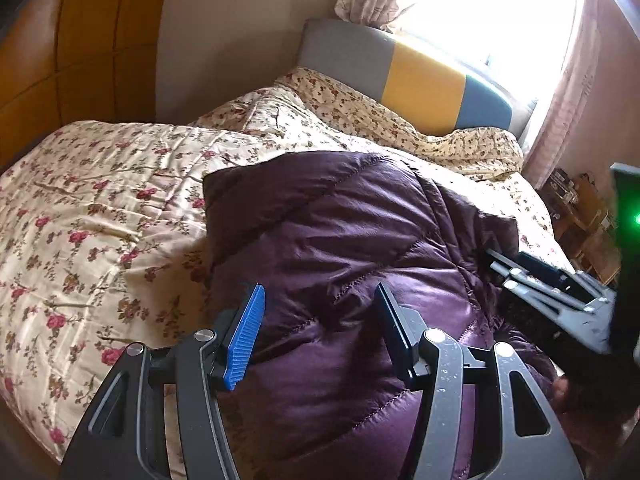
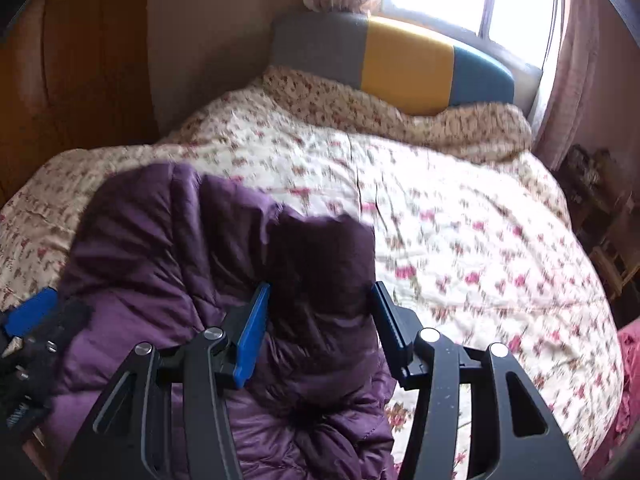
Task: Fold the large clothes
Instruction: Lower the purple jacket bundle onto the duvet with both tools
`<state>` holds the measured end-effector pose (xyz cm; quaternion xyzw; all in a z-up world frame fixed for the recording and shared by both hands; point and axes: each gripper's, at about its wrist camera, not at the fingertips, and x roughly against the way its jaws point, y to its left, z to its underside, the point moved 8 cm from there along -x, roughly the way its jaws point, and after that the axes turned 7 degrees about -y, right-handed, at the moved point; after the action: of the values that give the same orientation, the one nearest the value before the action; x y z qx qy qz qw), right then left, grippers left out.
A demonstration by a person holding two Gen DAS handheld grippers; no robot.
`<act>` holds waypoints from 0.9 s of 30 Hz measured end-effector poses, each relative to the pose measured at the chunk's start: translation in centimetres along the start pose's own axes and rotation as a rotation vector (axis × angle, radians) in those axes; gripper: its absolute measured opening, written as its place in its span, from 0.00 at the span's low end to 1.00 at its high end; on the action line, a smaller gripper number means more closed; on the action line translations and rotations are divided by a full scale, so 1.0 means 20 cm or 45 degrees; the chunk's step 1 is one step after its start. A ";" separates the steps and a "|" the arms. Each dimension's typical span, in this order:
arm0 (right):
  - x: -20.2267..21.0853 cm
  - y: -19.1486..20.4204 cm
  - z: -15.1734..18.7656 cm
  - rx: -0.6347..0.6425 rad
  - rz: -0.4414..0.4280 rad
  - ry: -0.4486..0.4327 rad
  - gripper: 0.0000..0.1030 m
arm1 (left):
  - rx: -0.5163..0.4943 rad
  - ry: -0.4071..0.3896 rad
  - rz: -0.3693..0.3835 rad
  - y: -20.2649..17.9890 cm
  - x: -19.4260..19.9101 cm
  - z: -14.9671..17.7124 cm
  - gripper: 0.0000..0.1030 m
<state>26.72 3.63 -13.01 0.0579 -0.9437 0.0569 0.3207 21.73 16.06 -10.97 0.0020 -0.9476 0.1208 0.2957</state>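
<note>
A purple quilted down jacket [image 1: 344,248] lies bunched on the flowered bed. My left gripper [image 1: 320,300] is open, its jaws wide apart just above the jacket's shiny middle panel. My right gripper [image 2: 320,300] is open above the jacket's [image 2: 192,264] right part, where a dark folded-over flap [image 2: 324,256] lies between its fingers. The right gripper also shows in the left wrist view [image 1: 532,280] at the jacket's right edge. The left gripper's blue pad shows at the left edge of the right wrist view [image 2: 32,312].
A cream flowered quilt [image 2: 460,220] covers the bed. A grey, yellow and blue headboard [image 2: 404,56] stands under a bright window with pink curtains [image 1: 568,92]. Wooden wardrobe [image 1: 60,52] at left. Cluttered wooden furniture [image 1: 580,208] stands right of the bed. A pink cloth [image 2: 628,360] lies at the bed's right edge.
</note>
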 end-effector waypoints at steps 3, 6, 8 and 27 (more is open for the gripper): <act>-0.06 -0.03 0.07 -0.007 -0.002 0.040 0.49 | -0.008 0.016 0.008 -0.02 -0.03 0.02 0.55; -0.12 -0.04 0.13 -0.024 -0.015 0.076 0.49 | -0.010 0.029 0.011 -0.03 -0.07 0.04 0.55; -0.15 -0.04 0.16 -0.031 -0.023 0.088 0.50 | -0.009 0.039 0.010 -0.03 -0.09 0.06 0.55; -0.27 -0.05 0.30 -0.037 -0.005 -0.014 0.50 | -0.072 -0.025 -0.014 -0.03 -0.22 0.17 0.57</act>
<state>27.51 2.14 -21.07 0.0556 -0.9461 0.0422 0.3164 23.53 14.50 -15.99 -0.0001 -0.9535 0.0923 0.2868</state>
